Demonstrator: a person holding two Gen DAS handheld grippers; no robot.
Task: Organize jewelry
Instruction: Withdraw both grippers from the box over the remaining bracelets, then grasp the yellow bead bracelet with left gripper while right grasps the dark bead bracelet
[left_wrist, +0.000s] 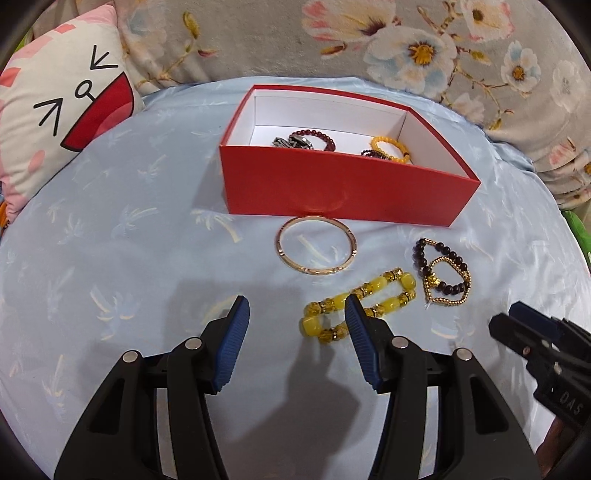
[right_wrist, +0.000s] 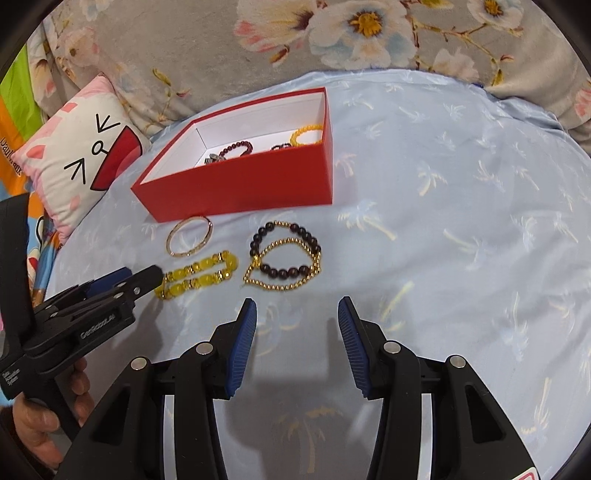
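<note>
Red cardboard walls of the open box (left_wrist: 347, 184) already ring several bead bracelets, while three pieces wait on the pale blue cloth (left_wrist: 129, 240) just in front of it: a gold bangle (left_wrist: 317, 245) nearest the box, a yellow bead bracelet (left_wrist: 360, 304), and a dark bead and gold chain bracelet (right_wrist: 286, 256). Both the left gripper (left_wrist: 295, 317) and the right gripper (right_wrist: 297, 317) stand spread and empty above the cloth. Each seems angled toward the loose pieces, likely to pick them up.

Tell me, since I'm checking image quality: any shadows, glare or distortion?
Left wrist view: fisheye bends the red box; finger shadows darken the blue cloth. Right wrist view: the cloth shows soft sheen, no harsh glare; black corners vignette; the jewelry stays sharp.
</note>
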